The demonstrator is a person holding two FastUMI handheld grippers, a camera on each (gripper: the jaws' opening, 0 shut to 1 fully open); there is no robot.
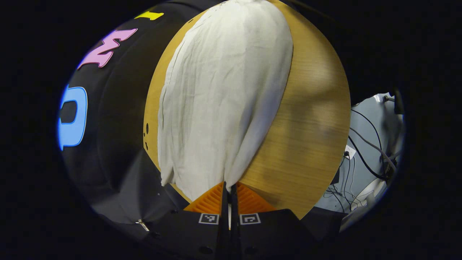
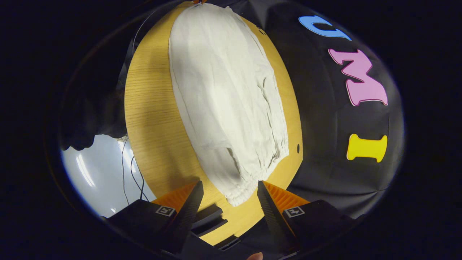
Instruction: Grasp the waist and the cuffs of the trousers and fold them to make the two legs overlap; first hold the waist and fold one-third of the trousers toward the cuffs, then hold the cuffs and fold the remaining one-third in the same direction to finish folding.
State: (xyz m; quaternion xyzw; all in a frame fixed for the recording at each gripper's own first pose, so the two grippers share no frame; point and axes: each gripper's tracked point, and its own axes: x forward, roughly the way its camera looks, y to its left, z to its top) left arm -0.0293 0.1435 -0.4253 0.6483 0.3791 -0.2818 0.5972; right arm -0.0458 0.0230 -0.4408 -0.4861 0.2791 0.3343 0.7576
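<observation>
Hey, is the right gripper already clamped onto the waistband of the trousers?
No. In the right gripper view the right gripper stands open, its fingers apart on either side of the trousers, not pressing the elastic waist edge.

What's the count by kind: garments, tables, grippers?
Trousers: 1, white, lying on the table
Table: 1, round, wooden
Grippers: 2, left gripper shut on the trousers' end, right gripper open around the elastic end
Total: 4

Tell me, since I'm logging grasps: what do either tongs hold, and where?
The left tongs pinch the trousers at their near end, probably the cuffs. The right tongs are open at the waist end, holding nothing.
</observation>
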